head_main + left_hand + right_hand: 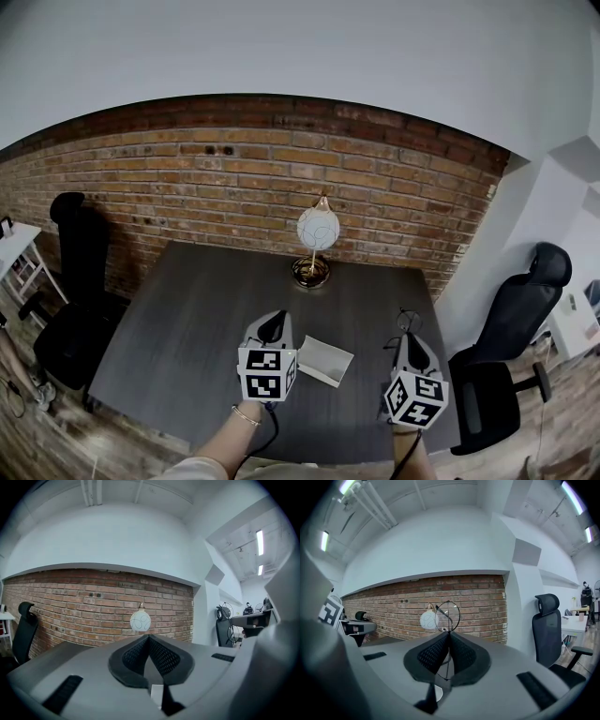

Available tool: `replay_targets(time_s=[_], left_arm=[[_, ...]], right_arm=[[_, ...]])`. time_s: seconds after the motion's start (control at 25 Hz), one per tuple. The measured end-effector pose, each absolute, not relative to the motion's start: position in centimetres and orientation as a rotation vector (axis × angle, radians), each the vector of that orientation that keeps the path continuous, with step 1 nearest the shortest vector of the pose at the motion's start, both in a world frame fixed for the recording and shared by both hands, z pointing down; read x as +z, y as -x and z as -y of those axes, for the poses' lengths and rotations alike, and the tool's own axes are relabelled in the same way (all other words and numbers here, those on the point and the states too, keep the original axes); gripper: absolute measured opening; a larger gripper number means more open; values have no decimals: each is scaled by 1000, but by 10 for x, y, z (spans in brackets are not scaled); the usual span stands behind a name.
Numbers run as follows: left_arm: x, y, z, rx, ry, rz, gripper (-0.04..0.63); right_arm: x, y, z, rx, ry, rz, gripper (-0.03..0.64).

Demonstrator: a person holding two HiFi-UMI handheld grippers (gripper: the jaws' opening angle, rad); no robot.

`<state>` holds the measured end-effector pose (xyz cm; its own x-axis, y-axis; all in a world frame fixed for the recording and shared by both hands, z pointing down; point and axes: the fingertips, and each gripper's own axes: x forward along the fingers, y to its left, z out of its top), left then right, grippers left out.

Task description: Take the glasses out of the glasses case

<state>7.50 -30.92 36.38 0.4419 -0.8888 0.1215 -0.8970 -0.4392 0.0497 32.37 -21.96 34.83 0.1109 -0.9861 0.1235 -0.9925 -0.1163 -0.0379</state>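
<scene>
The thin wire-rimmed glasses [447, 616] stand upright between the jaws of my right gripper [449, 633], which is shut on them. In the head view they [406, 322] poke up past the right gripper [410, 340] above the table's right side. The white glasses case [324, 361] lies flat on the dark table [187, 309], between the two grippers. My left gripper [273, 326] hovers just left of the case. Its jaws [149, 637] are shut with nothing between them. From the left gripper view, the glasses [229, 629] show far right.
A globe lamp [317, 230] on a brass base stands at the table's far middle, before a brick wall [234, 178]. Black office chairs stand left [75, 281] and right [511, 328] of the table. A white desk [14, 246] is at far left.
</scene>
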Motion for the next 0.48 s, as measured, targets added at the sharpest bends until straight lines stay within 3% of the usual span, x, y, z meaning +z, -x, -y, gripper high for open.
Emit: replay_targets(time_s=[0.48], left_arm=[[364, -70, 307, 106, -2561, 1608, 14]], right_arm=[[348, -323, 215, 194, -2304, 2052, 38]])
